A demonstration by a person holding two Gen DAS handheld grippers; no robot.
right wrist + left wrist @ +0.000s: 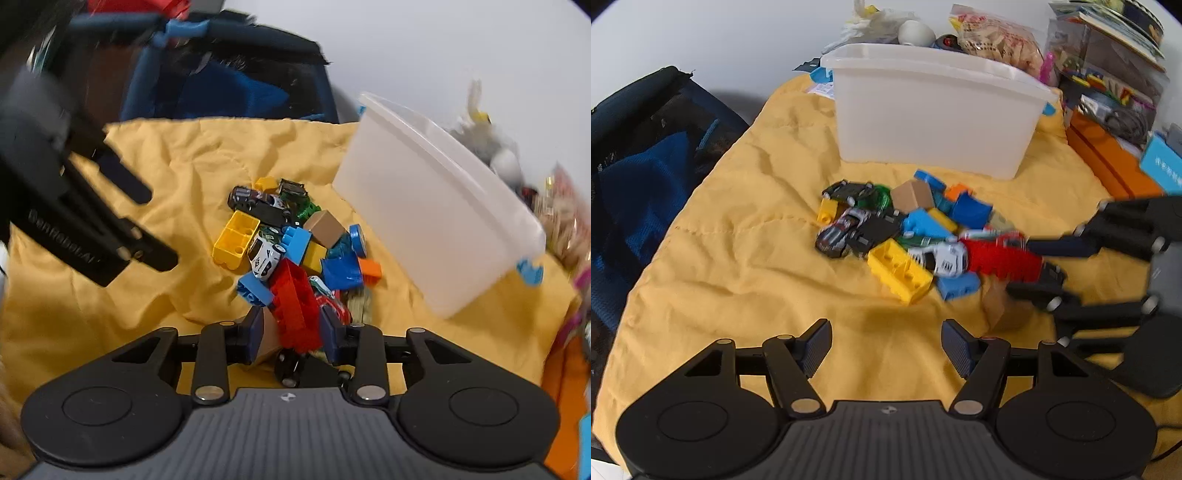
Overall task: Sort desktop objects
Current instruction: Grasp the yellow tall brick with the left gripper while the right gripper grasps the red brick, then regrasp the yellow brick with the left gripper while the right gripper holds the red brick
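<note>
Right gripper [291, 328] is being seen straddling the red brick [295, 310]: pads on either side of it, the near end of the brick in the gap, but whether the pads are pressing cannot be told through the blur. The brick's long axis is running forward, away from the gripper, roughly along the fingers. Left gripper [886, 347] is being held spread wide over bare yellow cloth [738, 258], nothing between the fingers, the toy pile [905, 236] lying ahead of it and slightly right; the right gripper is judged the nearer. Just beyond the red brick, hard glossy studded bricks are being seen: yellow brick [234, 240] hollow side up, blue and orange ones, a tan block, small toy cars with smooth painted shells. Cloth is being read as soft, quilted, wrinkled. Farthest ahead, the white bin [938, 110] is being seen: translucent plastic, smooth walls, rolled rim, open top.
</note>
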